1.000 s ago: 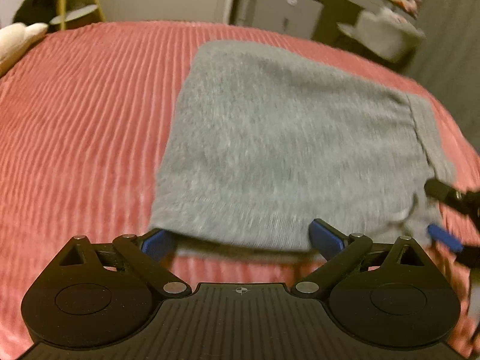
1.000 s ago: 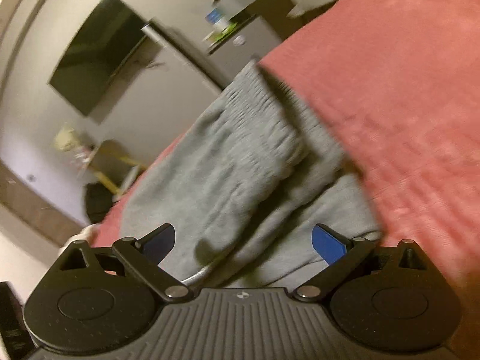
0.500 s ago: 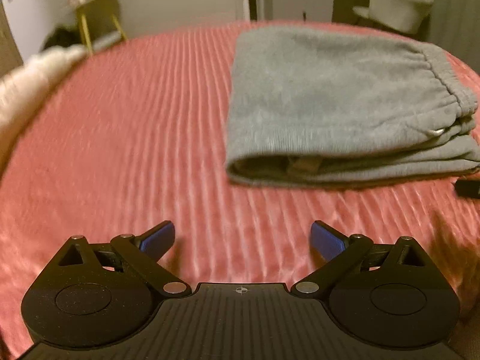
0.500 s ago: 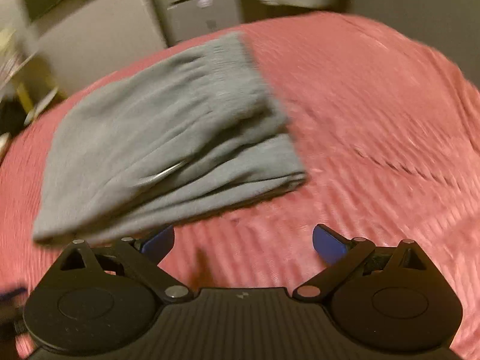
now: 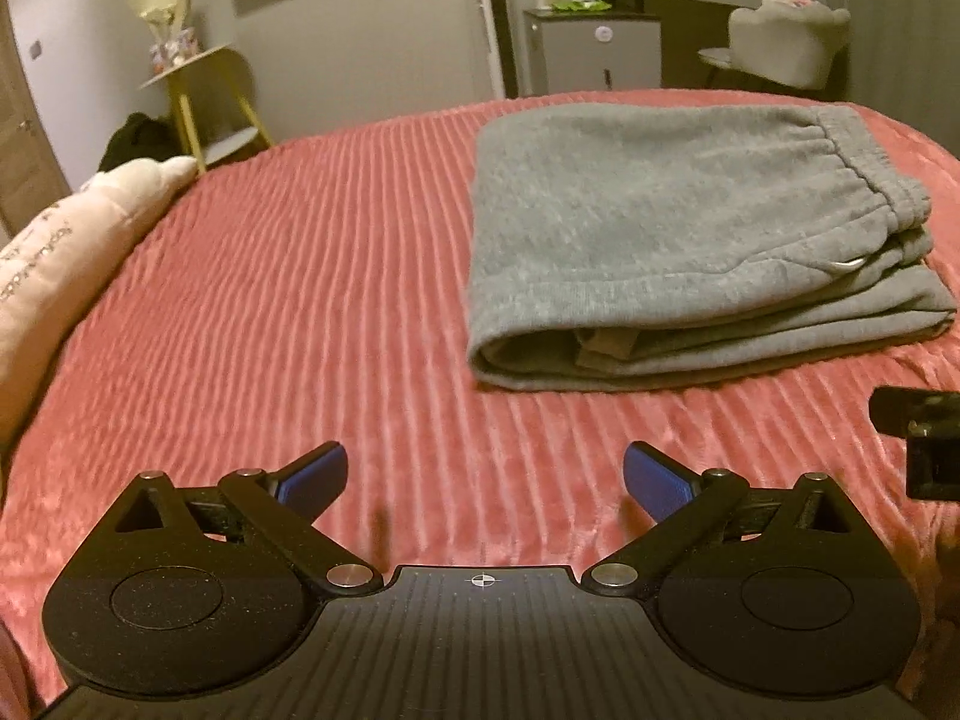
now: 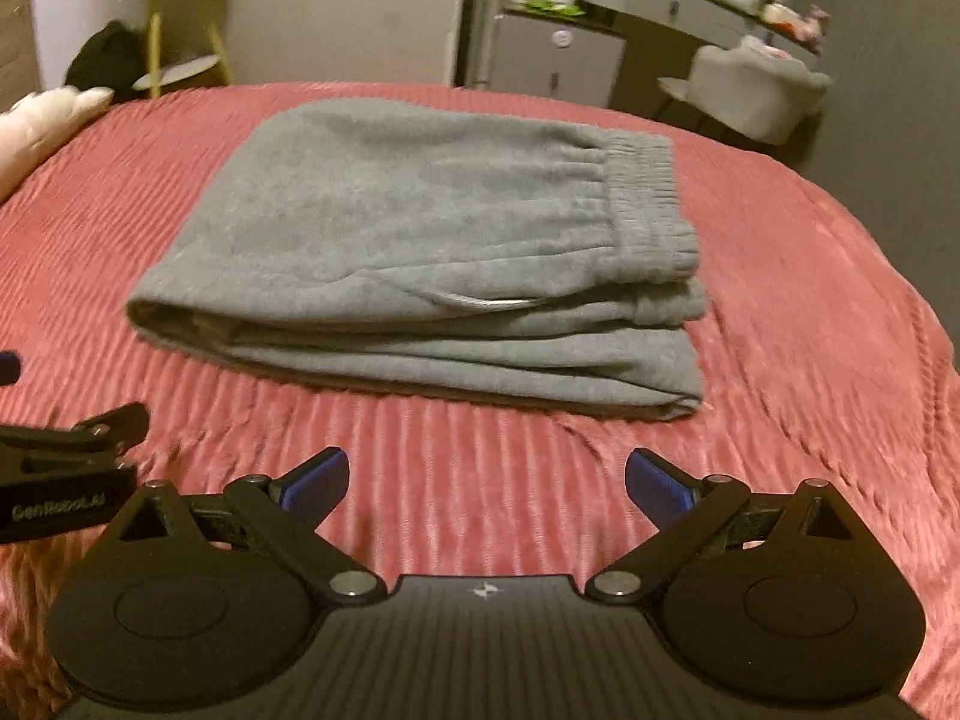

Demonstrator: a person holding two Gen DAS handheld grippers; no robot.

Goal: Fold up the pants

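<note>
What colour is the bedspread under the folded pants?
Pinkish red with a ribbed stripe texture; bedspread shows best in the left wrist view, beside the grey pants.

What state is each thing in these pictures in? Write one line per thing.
grey pants: folded in layers, flat on the bedspread.
left gripper: open, holding nothing.
right gripper: open, holding nothing.
red bedspread: spread out, ribbed.
pillow: lying at the bed's edge.

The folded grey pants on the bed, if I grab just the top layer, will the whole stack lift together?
Probably not. The grey pants look like soft fleece in loose stacked layers, so the top would likely peel off and droop. The ribbed bedspread looks grippy, so pushing may bunch them.
</note>
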